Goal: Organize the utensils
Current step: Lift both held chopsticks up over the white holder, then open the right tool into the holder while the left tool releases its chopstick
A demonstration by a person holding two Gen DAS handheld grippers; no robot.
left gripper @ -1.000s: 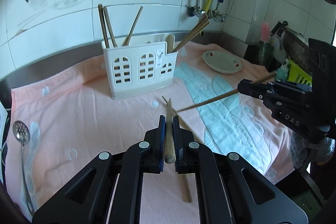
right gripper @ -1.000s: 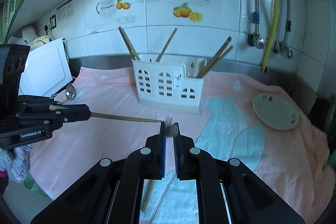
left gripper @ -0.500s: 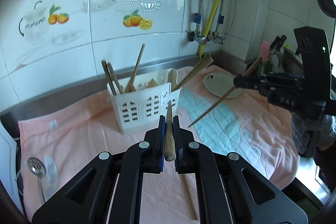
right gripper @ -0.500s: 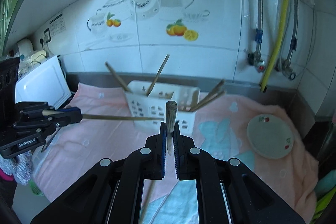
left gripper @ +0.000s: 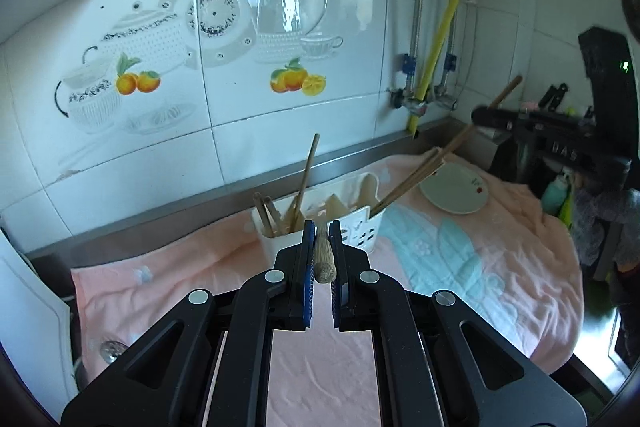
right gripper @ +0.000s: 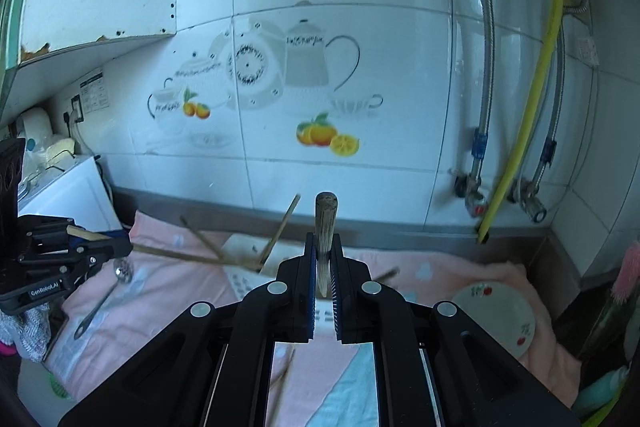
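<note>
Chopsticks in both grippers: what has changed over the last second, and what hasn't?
Both grippers have risen, each carrying its chopstick up off the pink towel. The left gripper stays shut on its wooden chopstick, the right gripper on its own wooden chopstick. Nothing was let go. The white plastic utensil holder, the white plate and the metal slotted spoon lie as before.

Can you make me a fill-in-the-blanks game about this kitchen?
1. Each gripper's fingers hold one wooden ____.
2. The white holder stands on a ____ towel.
3. The small plate has nothing on it and lies to the ____ of the holder, seen from the left gripper.
4. The pipe on the wall is ____.

Missing words: chopstick; pink; right; yellow
</note>
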